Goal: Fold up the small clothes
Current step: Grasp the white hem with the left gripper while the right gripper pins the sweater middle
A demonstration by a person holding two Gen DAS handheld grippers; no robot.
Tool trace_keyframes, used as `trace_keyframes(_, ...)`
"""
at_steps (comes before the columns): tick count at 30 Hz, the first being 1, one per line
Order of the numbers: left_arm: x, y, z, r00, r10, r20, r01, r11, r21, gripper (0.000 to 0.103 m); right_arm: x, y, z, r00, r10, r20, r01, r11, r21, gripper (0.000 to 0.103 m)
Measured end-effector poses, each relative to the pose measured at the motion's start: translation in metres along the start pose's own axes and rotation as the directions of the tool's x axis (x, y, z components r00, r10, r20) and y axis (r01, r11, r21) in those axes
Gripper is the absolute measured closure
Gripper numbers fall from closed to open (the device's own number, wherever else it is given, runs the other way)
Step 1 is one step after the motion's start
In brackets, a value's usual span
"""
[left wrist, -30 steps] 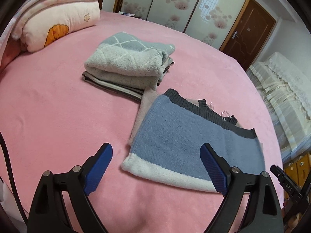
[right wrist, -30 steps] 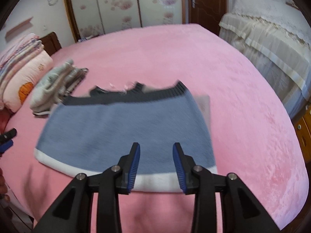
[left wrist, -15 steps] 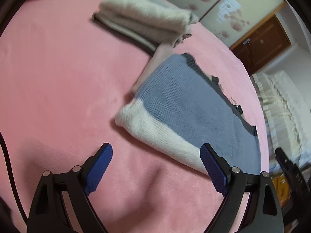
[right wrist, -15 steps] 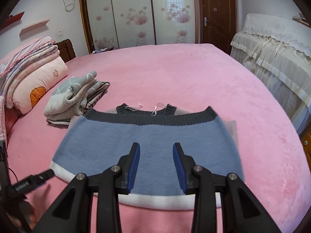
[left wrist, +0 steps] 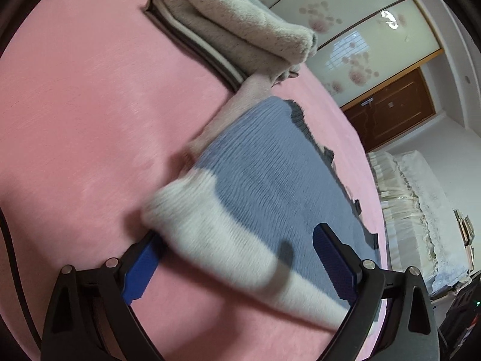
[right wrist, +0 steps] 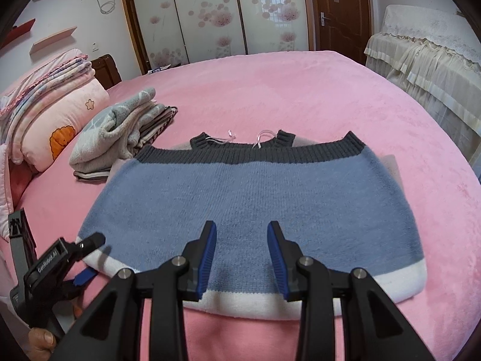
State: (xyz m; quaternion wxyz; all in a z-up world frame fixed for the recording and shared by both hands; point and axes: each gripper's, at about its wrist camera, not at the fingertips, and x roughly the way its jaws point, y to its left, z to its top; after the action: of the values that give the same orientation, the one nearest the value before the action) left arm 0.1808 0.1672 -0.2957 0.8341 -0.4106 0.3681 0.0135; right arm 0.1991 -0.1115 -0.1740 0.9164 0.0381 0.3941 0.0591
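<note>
Straddling the sweater (left wrist: 270, 180) corner at 12 o'clock, my open left claw (left wrist: 237, 258) sits nearer than my half-open, empty right claw (right wrist: 242, 258).

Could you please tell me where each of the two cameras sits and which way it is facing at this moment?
Left wrist: low over the bed's left side, tilted, looking across the blue sweater toward the wardrobe doors; the open left gripper straddles the sweater's white hem corner.
Right wrist: above the near hem, facing the folded clothes pile and wardrobe; the right gripper shows, open, over the sweater.
Shared: sweater, clothes pile, pink bed cover, wardrobe doors; the right view also catches the left gripper.
</note>
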Motion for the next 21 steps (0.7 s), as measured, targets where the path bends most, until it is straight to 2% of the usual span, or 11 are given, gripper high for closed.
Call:
trace_keyframes(9,0.027,-0.012,0.023,0.995,-0.102,0.015,0.102,0.995,-0.011,0.009,0.012,0.001,0.000,1.000,-0.002,-0.004,0.002,1.000,-0.005,0.068)
trace_keyframes(10,0.030,-0.013,0.025,0.994,-0.109,0.016,0.109,0.994,-0.014,0.012,0.013,0.000,0.001,1.000,0.000,-0.003,0.000,1.000,-0.003,0.068)
trace_keyframes(12,0.033,-0.014,0.028,0.993,-0.116,0.014,0.116,0.993,-0.019,0.023,0.016,0.000,0.002,1.000,0.000,-0.002,0.000,1.000,-0.003,0.068)
trace_keyframes(13,0.035,-0.013,0.030,0.993,-0.121,0.005,0.121,0.992,-0.026,0.036,0.017,-0.001,0.003,1.000,0.000,-0.002,0.000,1.000,-0.004,0.068)
trace_keyframes(14,0.038,-0.012,0.031,0.992,-0.123,-0.002,0.122,0.992,-0.034,0.044,0.018,-0.001,0.004,1.000,0.002,-0.002,-0.002,1.000,-0.004,0.068)
trace_keyframes(15,0.041,-0.010,0.033,0.994,-0.111,-0.011,0.111,0.993,-0.038,0.061,0.020,0.000,0.005,1.000,0.004,-0.002,-0.004,1.000,-0.006,0.070)
trace_keyframes(16,0.043,-0.011,0.034,0.994,-0.104,-0.030,0.103,0.994,-0.027,0.069,0.022,0.000,0.006,1.000,0.005,-0.004,-0.005,1.000,-0.008,0.074)
trace_keyframes(19,0.039,-0.019,0.034,0.996,-0.085,-0.015,0.085,0.996,0.027,0.080,0.029,0.004,0.010,1.000,0.016,-0.008,-0.017,1.000,-0.019,0.083)
trace_keyframes(21,0.032,-0.032,0.032,0.998,-0.066,0.017,0.065,0.994,0.086,0.085,0.034,0.008,0.014,1.000,0.019,-0.008,-0.019,0.999,-0.030,0.086)
